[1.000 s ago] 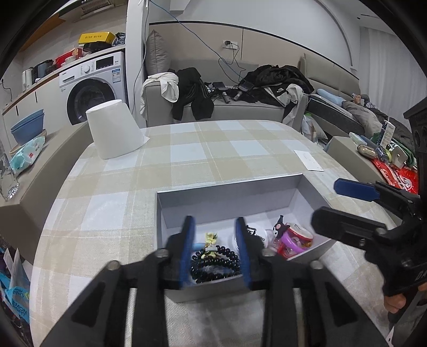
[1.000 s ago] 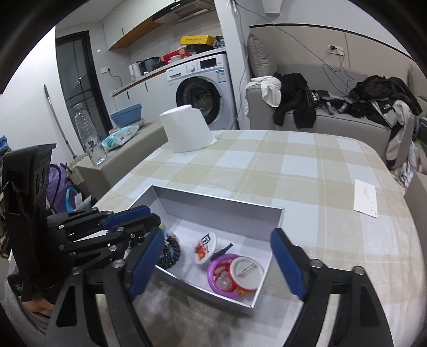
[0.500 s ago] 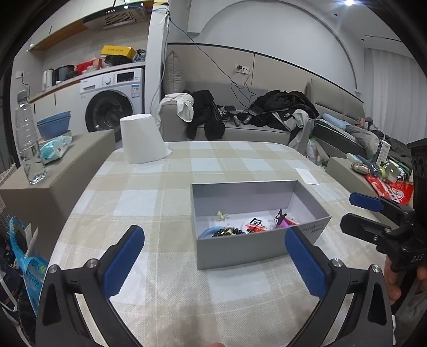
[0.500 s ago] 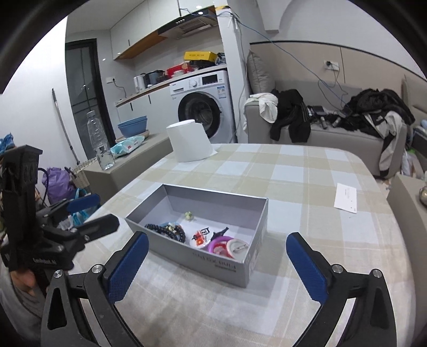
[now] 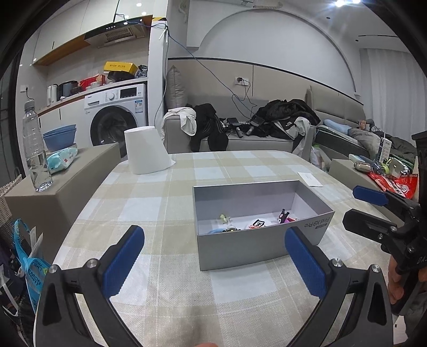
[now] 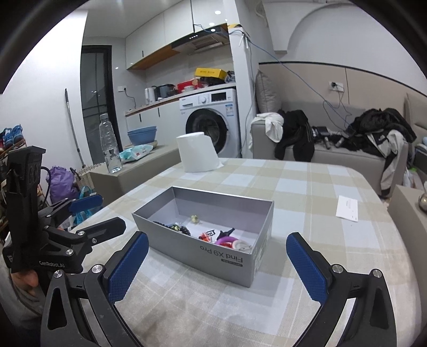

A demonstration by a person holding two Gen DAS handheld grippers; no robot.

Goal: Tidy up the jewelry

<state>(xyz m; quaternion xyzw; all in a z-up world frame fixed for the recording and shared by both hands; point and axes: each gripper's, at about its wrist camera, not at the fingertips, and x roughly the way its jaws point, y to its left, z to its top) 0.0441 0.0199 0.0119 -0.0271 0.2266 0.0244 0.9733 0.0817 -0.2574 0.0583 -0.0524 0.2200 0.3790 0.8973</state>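
Room evenly lit, fairly bright, cool white. Light from recessed ceiling spots (image 5: 344,2), top right w/ slight flare; more spots (image 6: 217,12) over the cabinets. Shadows soft: faint one on the surface (image 5: 240,288) just ahead of the left hand-held gripper (image 5: 213,263). Strong fisheye bend, black vignette at corners in both views. Focus sharp centre, softer toward edges; no motion blur. Mild sheen on far wall panels.

Jewelry (image 6: 210,235) in box (image 6: 213,256), on table (image 6: 320,240)
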